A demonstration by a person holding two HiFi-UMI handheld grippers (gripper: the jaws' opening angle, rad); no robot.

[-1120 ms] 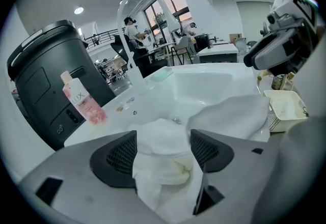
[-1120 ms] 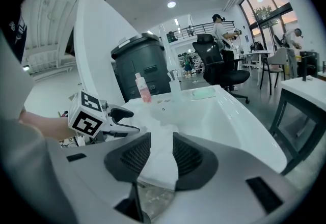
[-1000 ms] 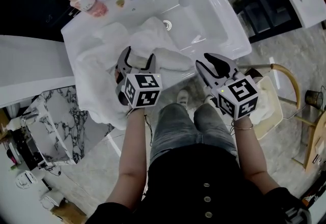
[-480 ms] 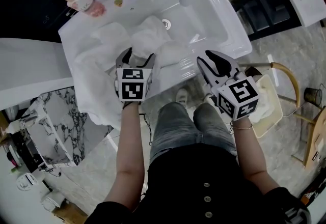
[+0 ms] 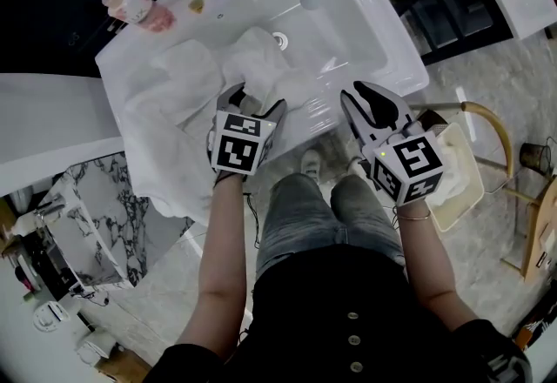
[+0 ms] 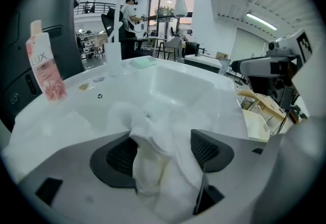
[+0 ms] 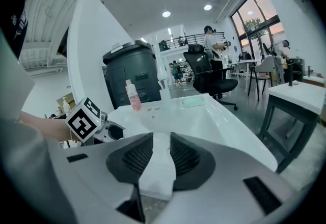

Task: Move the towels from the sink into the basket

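We have our left gripper (image 5: 251,101) at the front edge of the sink (image 5: 396,42). Its jaws are closed partway on a bunched fold of white towel (image 6: 162,167), the ribbed pads pressing the cloth from both sides. We took a thick pinch because a limp, possibly wet towel slides out of a thin one. The rest of that towel trails back into the basin toward the drain, so it is gripped but not yet out of the sink. A second towel (image 5: 157,155) hangs over the sink's left front corner, spilling down the outside. More white cloth (image 5: 196,68) lies against the basin's left wall. Our right gripper (image 5: 372,107) hovers over the front rim on the other side, with its jaws drawn almost together. Only a narrow slit shows between them, and we judge the white in it to be the sink rim, not cloth, so that gripper holds nothing. We keep it high and near, ready either to catch a trailing end or to take the next towel. The basket (image 5: 477,181) sits on the floor to our right, just beside the sink, with white cloth (image 5: 448,179) already in it. We judge the job partly done, and the lift will need enough height to clear the rim.
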